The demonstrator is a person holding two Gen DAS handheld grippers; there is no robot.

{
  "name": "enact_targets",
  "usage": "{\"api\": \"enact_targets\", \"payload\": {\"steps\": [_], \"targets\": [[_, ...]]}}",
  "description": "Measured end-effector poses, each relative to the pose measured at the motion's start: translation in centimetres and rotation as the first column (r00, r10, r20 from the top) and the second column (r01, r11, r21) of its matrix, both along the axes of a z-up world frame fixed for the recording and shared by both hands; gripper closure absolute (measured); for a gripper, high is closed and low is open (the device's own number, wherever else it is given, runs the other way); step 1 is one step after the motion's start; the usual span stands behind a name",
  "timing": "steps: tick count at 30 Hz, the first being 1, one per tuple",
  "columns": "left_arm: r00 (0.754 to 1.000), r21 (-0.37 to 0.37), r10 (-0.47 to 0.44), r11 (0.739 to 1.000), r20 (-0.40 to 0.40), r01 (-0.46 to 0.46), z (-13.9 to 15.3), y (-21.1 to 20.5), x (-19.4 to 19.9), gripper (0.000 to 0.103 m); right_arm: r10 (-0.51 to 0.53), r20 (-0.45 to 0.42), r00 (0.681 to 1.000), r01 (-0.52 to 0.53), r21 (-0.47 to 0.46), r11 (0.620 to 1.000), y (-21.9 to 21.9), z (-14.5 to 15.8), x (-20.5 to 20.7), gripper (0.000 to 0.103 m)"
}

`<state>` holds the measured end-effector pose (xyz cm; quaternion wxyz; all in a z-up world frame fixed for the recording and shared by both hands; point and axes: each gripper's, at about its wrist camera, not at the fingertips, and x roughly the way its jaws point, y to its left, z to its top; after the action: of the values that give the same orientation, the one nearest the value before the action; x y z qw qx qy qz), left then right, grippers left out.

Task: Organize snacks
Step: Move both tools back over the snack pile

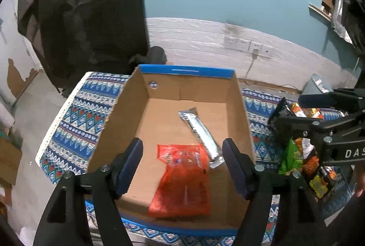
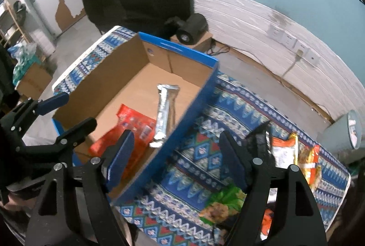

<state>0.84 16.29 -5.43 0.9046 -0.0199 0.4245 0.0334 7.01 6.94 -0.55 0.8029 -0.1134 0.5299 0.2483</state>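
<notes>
Both tongs gape empty: the left tongs (image 1: 182, 163) hang over the box (image 1: 237, 95); the right tongs (image 2: 176, 160) are nearer the loose snacks (image 2: 228, 202) on the table (image 2: 200, 150), right of the box.

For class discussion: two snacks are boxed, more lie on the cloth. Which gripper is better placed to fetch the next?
Probably the right gripper: open, empty, beside the green packet. The left gripper hangs over the cardboard box.

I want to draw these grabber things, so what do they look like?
Both look alike. The left gripper and the right gripper each have two black plastic arms with triangle-shaped holes and round silver bolts. The fingers carry ridged dark blue pads. White letters, "DAS", mark the right gripper's body, seen in the left camera.
</notes>
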Motion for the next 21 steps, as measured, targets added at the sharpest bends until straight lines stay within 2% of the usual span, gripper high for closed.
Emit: {"api": "enact_targets", "payload": {"steps": [3,10,21], "targets": [[1.0,-0.01,-0.017,1.0,-0.006,0.017,0.0,-1.1,0.3,0.026,-0.033,-0.001,0.999,0.033,-0.026,0.999,-1.9,-0.1,0.1,0.026],[0.998,-0.024,-0.055,0.998,-0.023,0.055,-0.2,-3.6,1.0,0.026,-0.111,-0.01,0.994,0.11,-0.038,0.993,-6.6,-0.3,0.3,0.026],[0.983,-0.026,-0.172,0.985,-0.072,0.17,-0.8,-9.8,2.3,0.025,-0.215,-0.019,0.976,0.213,-0.072,0.974,-13.3,-0.8,0.3,0.026]]}}
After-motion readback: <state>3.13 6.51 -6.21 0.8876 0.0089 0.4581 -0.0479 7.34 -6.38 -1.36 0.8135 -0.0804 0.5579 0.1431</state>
